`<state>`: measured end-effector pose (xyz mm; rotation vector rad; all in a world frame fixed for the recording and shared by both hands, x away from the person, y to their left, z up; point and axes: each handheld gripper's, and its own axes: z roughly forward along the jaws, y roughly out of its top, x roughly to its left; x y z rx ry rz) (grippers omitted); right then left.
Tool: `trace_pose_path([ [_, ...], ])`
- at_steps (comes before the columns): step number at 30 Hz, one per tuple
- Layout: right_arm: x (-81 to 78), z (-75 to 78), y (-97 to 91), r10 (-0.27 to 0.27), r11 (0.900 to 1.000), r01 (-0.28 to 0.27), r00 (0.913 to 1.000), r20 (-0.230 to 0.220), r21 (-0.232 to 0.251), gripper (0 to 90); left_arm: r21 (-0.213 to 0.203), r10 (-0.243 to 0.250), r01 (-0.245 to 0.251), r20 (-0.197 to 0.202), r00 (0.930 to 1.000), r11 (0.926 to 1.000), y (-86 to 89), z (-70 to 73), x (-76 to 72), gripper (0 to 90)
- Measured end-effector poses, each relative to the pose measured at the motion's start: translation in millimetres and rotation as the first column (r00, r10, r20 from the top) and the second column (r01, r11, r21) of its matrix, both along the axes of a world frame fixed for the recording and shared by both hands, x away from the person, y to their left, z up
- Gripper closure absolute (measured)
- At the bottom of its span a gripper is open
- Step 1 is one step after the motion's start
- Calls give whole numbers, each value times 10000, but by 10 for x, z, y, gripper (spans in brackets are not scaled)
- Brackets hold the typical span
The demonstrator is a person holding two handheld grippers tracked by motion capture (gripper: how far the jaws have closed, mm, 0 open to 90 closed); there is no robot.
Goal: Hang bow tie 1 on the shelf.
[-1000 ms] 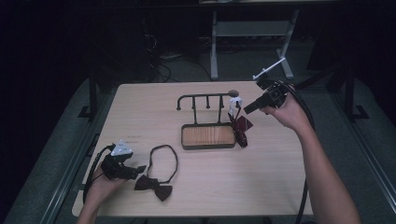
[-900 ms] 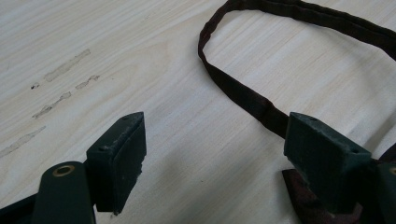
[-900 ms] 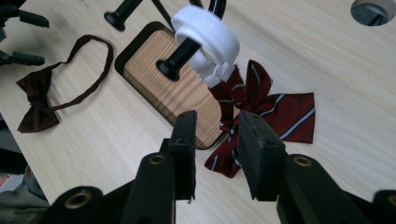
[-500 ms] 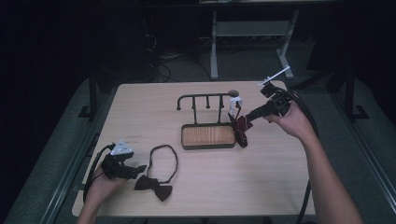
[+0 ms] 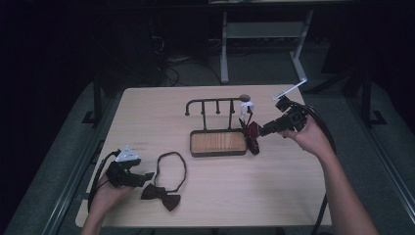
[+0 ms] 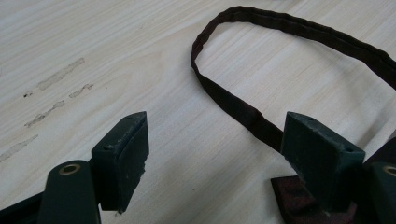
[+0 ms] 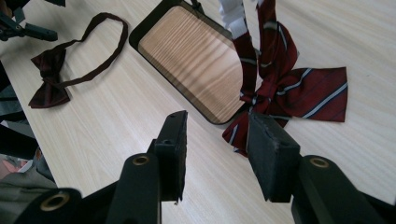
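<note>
A light wooden table carries a dark metal rack with pegs, standing on a wood-faced base tray near the table's middle. A striped red tie hangs from the rack's right end, its lower part spilling onto the table just beside the tray's right edge. The right tool hangs close beside that tie, jaws parted and holding nothing; in the right gripper view the tie lies just beyond the jaw tips. Near the front left, a dark maroon bow tie lies flat with its strap looping toward the tray. The left tool rests low on the table at the bow's left, jaws wide apart and empty, the strap running between them toward the right jaw. Bare table spreads across the front right and along the far left edge.
</note>
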<state>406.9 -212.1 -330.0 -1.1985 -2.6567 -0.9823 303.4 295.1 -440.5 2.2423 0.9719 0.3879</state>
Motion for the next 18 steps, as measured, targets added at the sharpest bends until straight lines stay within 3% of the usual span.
trace_pose_path([
  [18, -208, -221, -102, 55, 9998, -54, 10000, -40, 201, 540, -29, -122, 122, -27, 9999, 9999, -55, 21, 6, 246],
])
